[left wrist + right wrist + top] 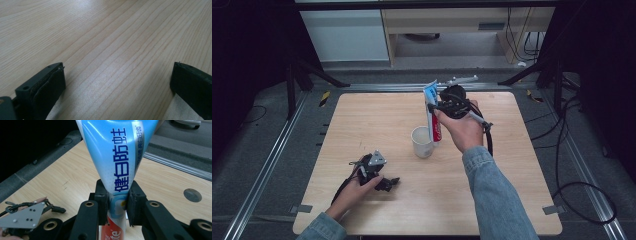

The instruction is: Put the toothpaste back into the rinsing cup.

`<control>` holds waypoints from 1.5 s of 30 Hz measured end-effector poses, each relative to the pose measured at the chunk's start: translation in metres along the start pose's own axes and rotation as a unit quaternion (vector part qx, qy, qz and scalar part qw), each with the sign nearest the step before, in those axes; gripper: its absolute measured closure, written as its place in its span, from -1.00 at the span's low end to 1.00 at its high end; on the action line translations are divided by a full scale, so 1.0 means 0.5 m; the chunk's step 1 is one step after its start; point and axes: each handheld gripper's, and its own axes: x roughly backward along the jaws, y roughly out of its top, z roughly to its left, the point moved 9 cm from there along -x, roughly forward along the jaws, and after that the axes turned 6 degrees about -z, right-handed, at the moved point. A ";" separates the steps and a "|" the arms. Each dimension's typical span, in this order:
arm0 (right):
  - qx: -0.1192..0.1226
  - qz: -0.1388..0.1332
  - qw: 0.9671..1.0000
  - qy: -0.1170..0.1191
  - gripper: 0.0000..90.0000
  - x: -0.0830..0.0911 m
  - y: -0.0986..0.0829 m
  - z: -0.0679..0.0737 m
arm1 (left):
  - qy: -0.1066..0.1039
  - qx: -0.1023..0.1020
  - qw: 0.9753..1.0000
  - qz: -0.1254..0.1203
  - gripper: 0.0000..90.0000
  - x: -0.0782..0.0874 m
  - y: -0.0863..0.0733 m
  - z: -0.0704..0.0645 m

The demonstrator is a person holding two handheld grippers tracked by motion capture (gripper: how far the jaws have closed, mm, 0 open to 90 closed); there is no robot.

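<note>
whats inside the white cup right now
The lower end of the toothpaste tube, clamped by the right gripper, appears to dip behind or into the white cup. The cup's bottom is hidden, so any other contents can't be told.

The toothpaste tube's (117,157) top and cap end (red part) are cropped.

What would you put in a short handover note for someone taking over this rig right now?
Right gripper: shut on the toothpaste tube, held upright beside the white cup, cap end down by the rim.
Left gripper: open, holding nothing, resting low on the table.
Done: tube picked up and brought to the cup.
Left: probably stand the tube in the cup, then let go.
</note>
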 end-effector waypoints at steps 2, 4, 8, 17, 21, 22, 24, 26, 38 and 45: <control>0.002 -0.002 1.000 -0.005 0.64 -0.007 0.002 -0.001 | -0.001 -0.001 1.000 0.000 -1.00 0.000 0.000 0.000; 0.000 -0.002 1.000 -0.008 0.64 -0.010 0.003 0.000 | -0.002 -0.001 1.000 0.000 -1.00 0.000 0.000 0.000; 0.000 -0.015 1.000 -0.014 0.64 -0.022 0.007 0.000 | -0.002 -0.001 1.000 0.000 -1.00 0.001 0.000 -0.001; -0.005 -0.032 0.999 -0.023 0.64 -0.043 0.013 -0.007 | -0.002 0.000 1.000 0.000 -1.00 0.001 -0.001 -0.001; -0.007 -0.042 0.999 -0.024 0.64 -0.054 0.013 -0.005 | -0.002 0.000 1.000 0.000 -1.00 0.001 -0.001 -0.001; -0.006 -0.044 0.999 -0.023 0.64 -0.057 0.012 -0.004 | -0.002 0.000 1.000 0.000 -1.00 0.001 -0.001 -0.001; -0.005 -0.051 0.998 -0.024 0.64 -0.063 0.012 0.002 | -0.002 0.000 1.000 0.000 -1.00 0.001 -0.001 -0.001; -0.003 -0.058 0.998 -0.024 0.64 -0.064 0.013 0.004 | -0.002 -0.001 1.000 0.000 -1.00 0.001 0.000 0.000; 0.006 -0.084 0.996 -0.033 0.64 -0.063 0.007 0.006 | -0.002 -0.001 1.000 0.000 -1.00 0.001 0.000 0.000; 0.004 -0.089 0.996 -0.032 0.64 -0.063 0.006 0.006 | -0.002 -0.002 1.000 0.000 -1.00 0.001 0.000 0.000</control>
